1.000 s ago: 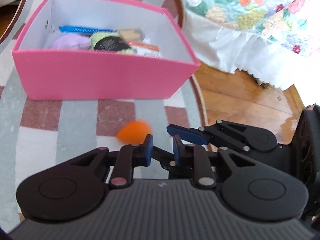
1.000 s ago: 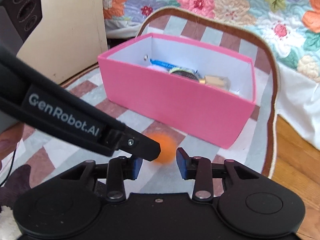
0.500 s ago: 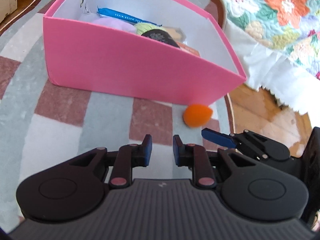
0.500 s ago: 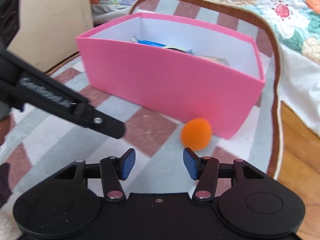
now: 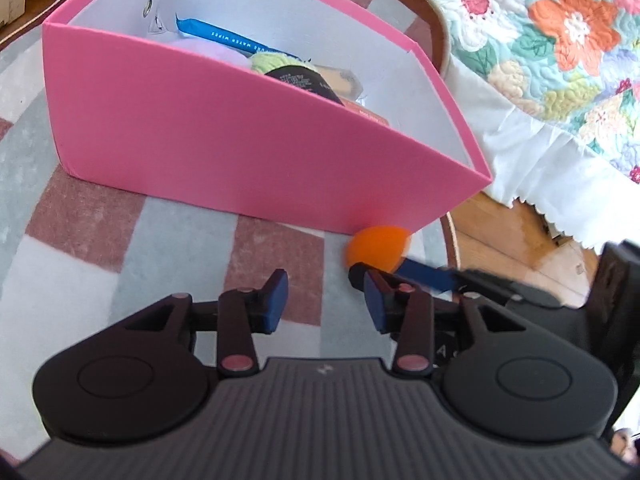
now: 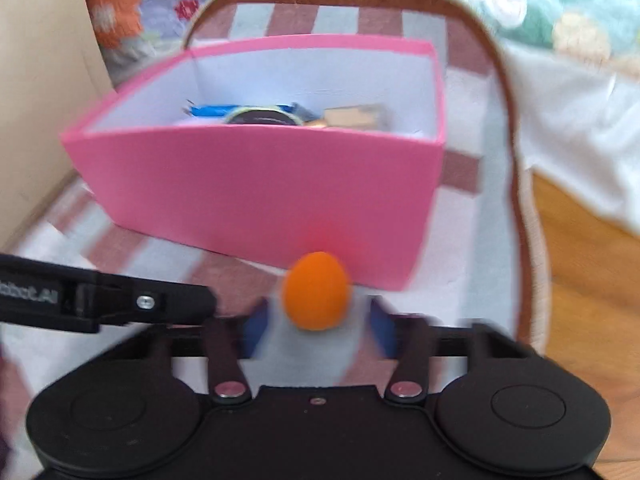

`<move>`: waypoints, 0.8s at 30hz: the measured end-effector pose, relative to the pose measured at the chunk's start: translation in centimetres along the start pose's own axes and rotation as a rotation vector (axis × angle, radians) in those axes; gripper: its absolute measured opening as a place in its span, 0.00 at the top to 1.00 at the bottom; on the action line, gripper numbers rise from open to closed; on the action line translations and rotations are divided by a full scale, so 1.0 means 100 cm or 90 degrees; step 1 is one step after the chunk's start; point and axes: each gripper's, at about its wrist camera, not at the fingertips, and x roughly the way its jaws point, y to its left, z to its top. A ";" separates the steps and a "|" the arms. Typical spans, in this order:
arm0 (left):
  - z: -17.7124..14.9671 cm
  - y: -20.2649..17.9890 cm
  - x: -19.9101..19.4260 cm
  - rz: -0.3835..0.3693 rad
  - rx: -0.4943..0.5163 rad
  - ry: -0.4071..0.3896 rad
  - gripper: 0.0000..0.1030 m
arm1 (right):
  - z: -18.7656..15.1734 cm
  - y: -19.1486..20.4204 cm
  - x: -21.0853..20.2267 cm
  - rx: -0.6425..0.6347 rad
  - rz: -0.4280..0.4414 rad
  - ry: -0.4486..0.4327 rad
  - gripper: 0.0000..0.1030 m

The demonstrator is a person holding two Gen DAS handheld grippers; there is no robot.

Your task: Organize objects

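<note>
The orange egg-shaped sponge [image 6: 316, 296] stands on the rug with its long axis upright in the right wrist view, narrower end up; in the left wrist view [image 5: 378, 249] only its upper part shows and its axis cannot be read. It sits between the spread blue pads of the right tongs [image 6: 318, 326], which are wide open and hold nothing; the view is blurred, so whether a pad touches it is unclear. The left tongs [image 5: 326, 300] are also open and empty, with the sponge just beyond and to the right of their right finger. A blue pad of the right tongs [image 5: 424, 274] reaches in from the right, just beside the sponge. The sponge lies near the right corner of the pink box [image 5: 224, 144], close against its near wall. Inside the box are a blue wipes packet [image 5: 232, 38], a green and black item [image 5: 292, 72] and a tan item [image 6: 356, 117]. The checked grey, white and red rug [image 5: 96, 216] lies on a wooden floor [image 5: 516, 236], and a floral quilt [image 5: 560, 40] with a white skirt hangs at far right.
</note>
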 end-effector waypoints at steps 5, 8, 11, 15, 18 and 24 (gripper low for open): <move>-0.001 0.004 -0.009 -0.032 -0.017 -0.012 0.60 | -0.007 0.001 -0.016 0.072 0.056 -0.013 0.65; -0.006 0.010 -0.016 -0.038 -0.018 -0.041 0.60 | -0.009 0.005 -0.022 0.110 0.130 0.030 0.65; -0.006 0.020 -0.008 -0.048 -0.044 0.009 0.61 | -0.017 0.016 -0.023 0.122 0.154 0.075 0.64; -0.009 0.014 -0.003 -0.064 -0.010 0.029 0.61 | -0.027 0.028 -0.016 0.101 0.129 0.085 0.63; -0.016 0.013 0.004 -0.058 0.000 0.040 0.60 | -0.032 0.031 -0.013 0.101 0.128 0.074 0.60; -0.023 0.012 0.007 -0.062 -0.002 0.039 0.58 | -0.038 0.038 -0.013 0.075 0.090 0.060 0.54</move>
